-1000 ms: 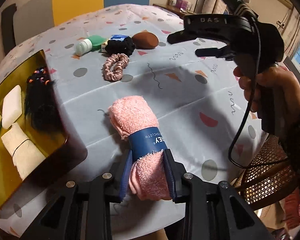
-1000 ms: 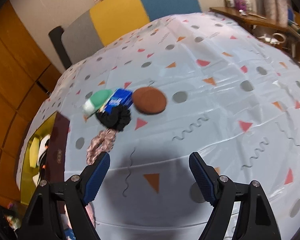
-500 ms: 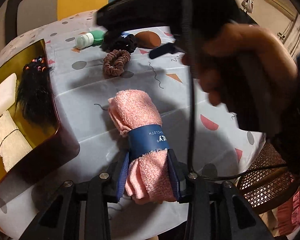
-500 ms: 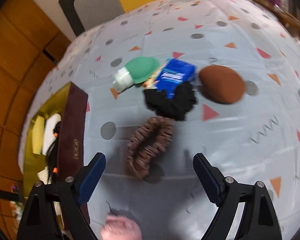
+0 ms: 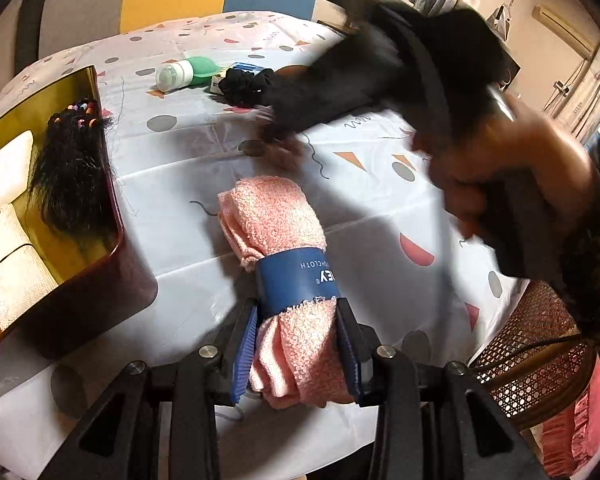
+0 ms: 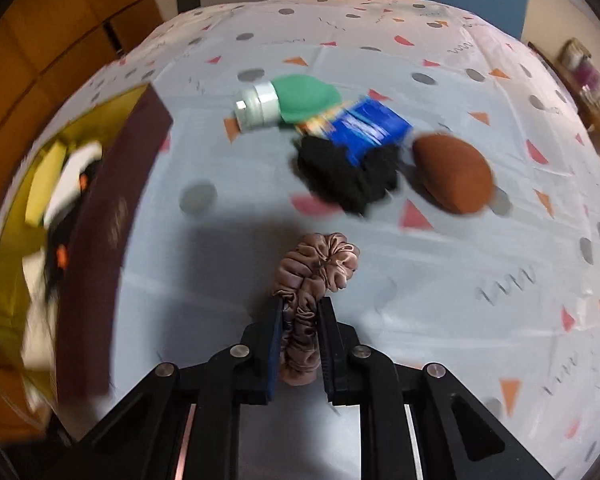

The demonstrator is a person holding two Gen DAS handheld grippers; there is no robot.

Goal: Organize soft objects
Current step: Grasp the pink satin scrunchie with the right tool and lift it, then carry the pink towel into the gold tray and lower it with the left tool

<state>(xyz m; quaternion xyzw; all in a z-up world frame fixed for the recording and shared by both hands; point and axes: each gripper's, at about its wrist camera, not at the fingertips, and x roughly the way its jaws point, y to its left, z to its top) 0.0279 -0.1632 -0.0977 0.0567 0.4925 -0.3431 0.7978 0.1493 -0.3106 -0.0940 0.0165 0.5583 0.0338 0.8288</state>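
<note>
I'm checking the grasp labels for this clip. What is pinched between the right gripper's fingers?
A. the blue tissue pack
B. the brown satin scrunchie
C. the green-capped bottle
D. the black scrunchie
B: the right gripper is shut on the brown satin scrunchie, while the other three items lie farther back on the tablecloth, untouched.

A second back my right gripper (image 6: 300, 344) stood wide open over bare tablecloth (image 6: 440, 280), short of the black scrunchie (image 6: 348, 178). I have since swung it across toward the pink-brown satin scrunchie (image 6: 312, 280), which lies on the near side of the black scrunchie, and clamped its jaws on that scrunchie's near end. In my left wrist view, the right gripper (image 5: 284, 136) has dropped from high on the right to a blurred spot just this side of the black scrunchie (image 5: 248, 84), hiding the satin one.
</note>
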